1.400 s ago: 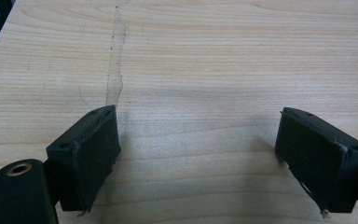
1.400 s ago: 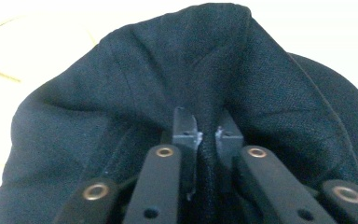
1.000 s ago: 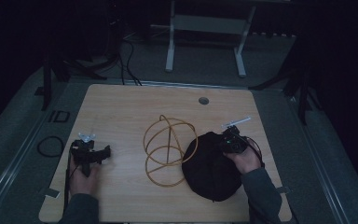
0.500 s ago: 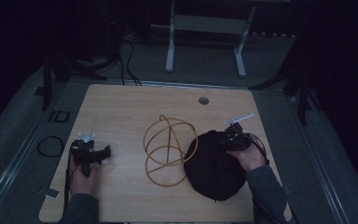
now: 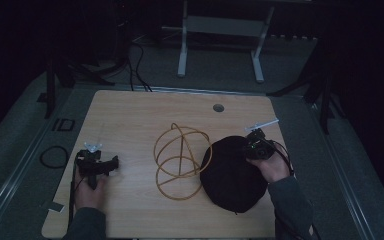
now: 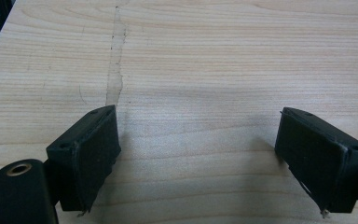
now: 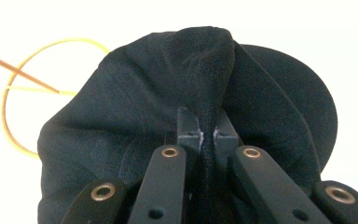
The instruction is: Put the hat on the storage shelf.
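One wooden table (image 5: 145, 117), two grippers, one black cloth (image 5: 230, 175), one tangle of yellow wire hoops (image 5: 179, 160), one round grommet hole (image 5: 218, 107) near the far edge

Left gripper (image 5: 111, 165) low over the near-left part of the board, held by the left hand (image 5: 89, 192), jaws spread wide with nothing between them; in the left gripper view, bare wood grain and a pale streak (image 6: 115, 70) between the two pads (image 6: 91, 156)

Right gripper (image 5: 252, 142) at the far-right rim of the black cloth, held by the right hand (image 5: 272, 167); in the right gripper view, jaws clamped tight on a raised fold of black cloth (image 7: 205, 74), fabric bunched up into a peak above the tips

Cloth spread as a dark round on the near-right part of the table, its near edge close to the table's near edge, its left rim touching or overlapping the wire hoops (image 7: 28, 93)

Hoops at mid-table, well apart from the left gripper

Open wood across the whole far half and between left gripper and hoops; little room right of the cloth before the table's right edge
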A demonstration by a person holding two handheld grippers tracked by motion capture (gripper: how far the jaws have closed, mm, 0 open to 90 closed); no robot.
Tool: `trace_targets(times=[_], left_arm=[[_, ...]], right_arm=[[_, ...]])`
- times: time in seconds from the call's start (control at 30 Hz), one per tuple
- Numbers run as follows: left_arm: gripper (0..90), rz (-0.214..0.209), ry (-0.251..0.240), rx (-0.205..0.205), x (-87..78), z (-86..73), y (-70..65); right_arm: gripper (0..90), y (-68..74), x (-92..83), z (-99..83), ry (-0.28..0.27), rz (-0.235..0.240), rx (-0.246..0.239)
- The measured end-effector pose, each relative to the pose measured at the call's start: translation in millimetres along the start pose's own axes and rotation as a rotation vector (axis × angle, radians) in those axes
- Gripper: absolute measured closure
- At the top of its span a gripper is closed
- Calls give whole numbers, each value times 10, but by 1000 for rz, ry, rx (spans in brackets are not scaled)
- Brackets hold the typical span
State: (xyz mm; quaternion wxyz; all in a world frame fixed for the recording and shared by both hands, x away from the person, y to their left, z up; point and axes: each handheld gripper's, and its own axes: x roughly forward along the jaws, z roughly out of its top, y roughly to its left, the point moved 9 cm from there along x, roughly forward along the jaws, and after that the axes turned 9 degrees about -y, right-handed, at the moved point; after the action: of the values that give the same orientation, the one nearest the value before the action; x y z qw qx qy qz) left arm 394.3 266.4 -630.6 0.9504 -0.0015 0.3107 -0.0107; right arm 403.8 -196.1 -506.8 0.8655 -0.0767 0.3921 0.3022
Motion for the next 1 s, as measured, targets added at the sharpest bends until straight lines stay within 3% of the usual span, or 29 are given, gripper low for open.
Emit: trace_targets(times=[1.0], left_arm=[[133,0,0,2,0,1,1]], right_arm=[[862,34,-358,254,-21,25,-110]])
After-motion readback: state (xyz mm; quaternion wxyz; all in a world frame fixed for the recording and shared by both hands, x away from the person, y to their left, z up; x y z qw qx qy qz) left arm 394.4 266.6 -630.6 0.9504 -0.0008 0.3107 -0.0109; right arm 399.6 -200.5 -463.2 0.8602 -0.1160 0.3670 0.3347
